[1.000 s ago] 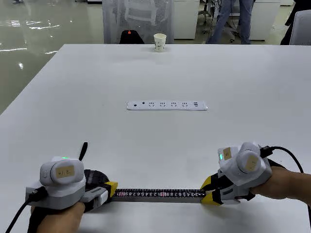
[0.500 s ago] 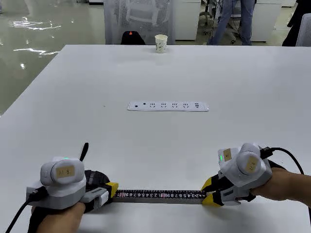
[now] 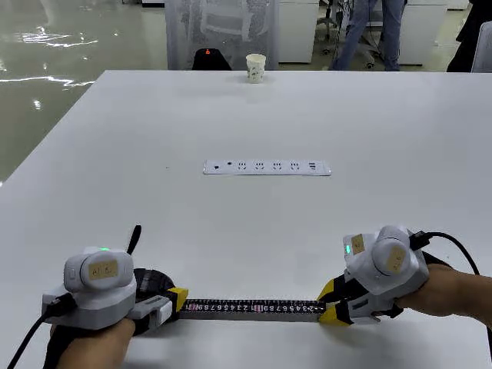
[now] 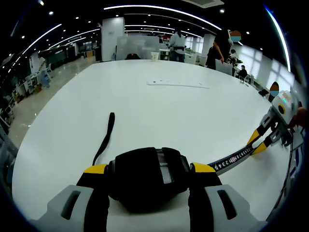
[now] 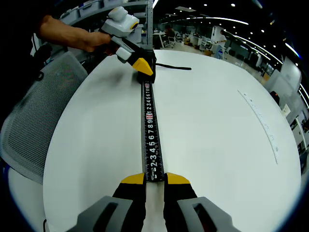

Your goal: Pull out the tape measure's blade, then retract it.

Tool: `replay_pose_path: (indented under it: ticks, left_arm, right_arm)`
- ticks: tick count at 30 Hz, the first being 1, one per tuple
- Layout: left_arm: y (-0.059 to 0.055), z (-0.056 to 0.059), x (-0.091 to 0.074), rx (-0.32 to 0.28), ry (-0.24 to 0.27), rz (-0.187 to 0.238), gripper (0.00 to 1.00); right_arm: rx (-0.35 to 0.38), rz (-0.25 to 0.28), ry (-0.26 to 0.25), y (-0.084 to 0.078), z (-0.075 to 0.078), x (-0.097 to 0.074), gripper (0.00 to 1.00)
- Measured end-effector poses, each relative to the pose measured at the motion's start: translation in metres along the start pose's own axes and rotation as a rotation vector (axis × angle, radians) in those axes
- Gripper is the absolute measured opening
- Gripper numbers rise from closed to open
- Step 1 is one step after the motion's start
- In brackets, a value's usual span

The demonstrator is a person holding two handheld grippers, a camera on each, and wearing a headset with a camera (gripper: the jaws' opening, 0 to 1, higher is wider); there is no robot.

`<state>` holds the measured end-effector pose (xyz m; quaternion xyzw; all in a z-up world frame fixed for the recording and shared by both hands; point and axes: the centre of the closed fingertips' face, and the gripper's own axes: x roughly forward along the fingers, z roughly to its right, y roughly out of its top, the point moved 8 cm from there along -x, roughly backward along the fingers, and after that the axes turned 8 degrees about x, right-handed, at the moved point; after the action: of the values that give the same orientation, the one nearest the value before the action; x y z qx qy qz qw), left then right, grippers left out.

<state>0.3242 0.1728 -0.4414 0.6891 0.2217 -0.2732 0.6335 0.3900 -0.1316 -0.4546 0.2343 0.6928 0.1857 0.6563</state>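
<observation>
Tape measure's black round plastic case (image 4: 145,180) clamped between yellow-tipped jaws of left gripper (image 4: 148,169), near front left of white table (image 3: 254,115). Black numbered blade (image 5: 150,130) stretched flat rightward, far end pinched by pressed-together tips of right gripper (image 5: 154,179). Long axis straight between grippers; probably leftward travel for retraction. End hook hidden inside the pinch; black wrist strap (image 4: 104,137) beyond case.

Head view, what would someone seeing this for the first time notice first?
The black tape blade stretched along the near edge of the white table grabs attention first, its end pinched by the right gripper and its black case clamped in the left gripper. Farther out lie a white power strip at mid-table and a paper cup at the far edge.
</observation>
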Motion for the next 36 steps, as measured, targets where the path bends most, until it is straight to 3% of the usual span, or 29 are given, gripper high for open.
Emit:
replay_pose_path:
  ticks: [36]
  left_arm:
    - [0.000, -0.001, -0.001, -0.003, -0.018, -0.001, 0.62]
  right_arm:
    - [-0.008, -0.012, 0.006, 0.011, 0.000, 0.007, 0.10]
